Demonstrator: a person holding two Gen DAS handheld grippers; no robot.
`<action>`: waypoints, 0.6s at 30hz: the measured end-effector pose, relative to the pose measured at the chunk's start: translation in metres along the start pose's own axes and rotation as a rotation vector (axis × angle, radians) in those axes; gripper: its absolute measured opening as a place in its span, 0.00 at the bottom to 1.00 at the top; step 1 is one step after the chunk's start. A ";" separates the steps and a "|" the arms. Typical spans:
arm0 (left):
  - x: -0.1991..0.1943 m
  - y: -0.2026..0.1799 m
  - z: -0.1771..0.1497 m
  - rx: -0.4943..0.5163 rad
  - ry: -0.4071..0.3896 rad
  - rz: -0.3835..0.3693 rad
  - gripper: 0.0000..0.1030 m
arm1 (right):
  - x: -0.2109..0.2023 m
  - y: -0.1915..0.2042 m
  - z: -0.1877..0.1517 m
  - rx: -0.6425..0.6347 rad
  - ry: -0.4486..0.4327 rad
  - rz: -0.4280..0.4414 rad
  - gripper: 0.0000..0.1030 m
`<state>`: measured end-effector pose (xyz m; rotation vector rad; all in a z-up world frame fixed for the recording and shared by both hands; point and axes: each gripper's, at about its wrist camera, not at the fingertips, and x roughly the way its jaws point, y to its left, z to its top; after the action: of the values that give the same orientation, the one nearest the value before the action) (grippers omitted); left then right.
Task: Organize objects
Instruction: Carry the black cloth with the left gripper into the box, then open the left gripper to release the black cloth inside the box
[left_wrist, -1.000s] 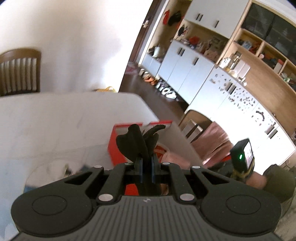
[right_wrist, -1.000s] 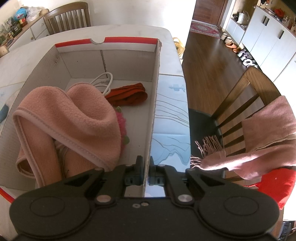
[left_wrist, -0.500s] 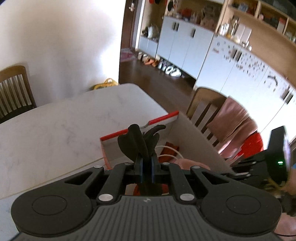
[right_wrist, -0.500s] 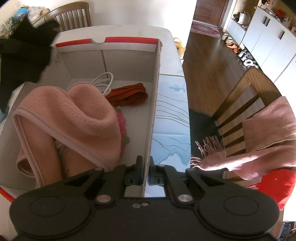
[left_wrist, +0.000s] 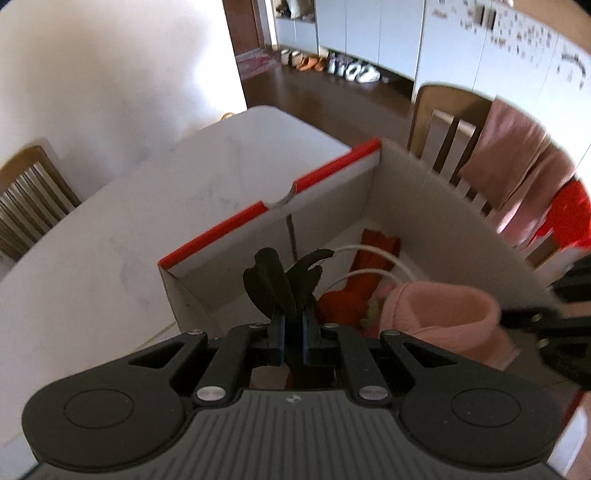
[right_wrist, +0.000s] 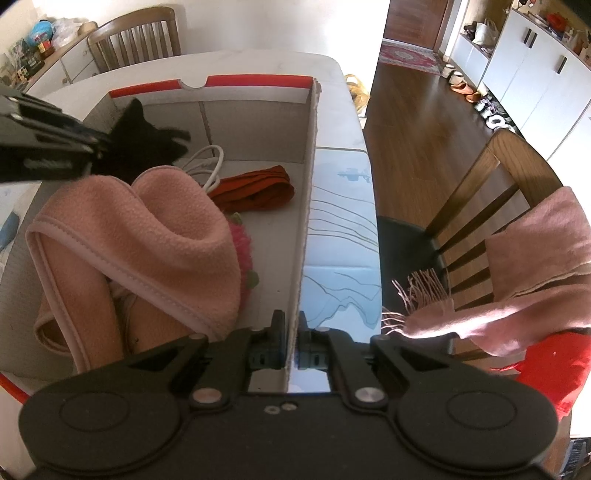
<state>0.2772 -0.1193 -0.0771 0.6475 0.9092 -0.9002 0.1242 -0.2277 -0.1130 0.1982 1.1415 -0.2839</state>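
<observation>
L gripper (left_wrist: 293, 325), jaws clamped on a black cloth item (left_wrist: 284, 284), hangs over the far-left part of an open red-rimmed cardboard box (right_wrist: 258, 79) on a white table (left_wrist: 110, 229), above a pink fleece (right_wrist: 147, 229), orange cloth (right_wrist: 258, 188) & white cable (right_wrist: 210, 162); R gripper (right_wrist: 291, 339), jaws clamped on the box's right wall.

The left tongs (left_wrist: 291, 325) – black cloth (left_wrist: 284, 284) clamped – now hang over the box (left_wrist: 424, 192).
</observation>
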 end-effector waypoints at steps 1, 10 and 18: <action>0.004 -0.002 0.000 0.003 0.009 0.003 0.07 | 0.000 0.000 0.000 0.001 -0.001 0.000 0.03; 0.019 -0.009 0.000 0.006 0.061 -0.031 0.07 | 0.000 -0.003 -0.001 0.012 -0.003 0.004 0.03; 0.018 -0.009 -0.001 -0.008 0.061 -0.036 0.08 | 0.000 -0.002 -0.001 0.013 -0.003 0.004 0.03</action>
<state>0.2748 -0.1295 -0.0941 0.6570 0.9813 -0.9124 0.1223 -0.2296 -0.1135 0.2114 1.1360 -0.2879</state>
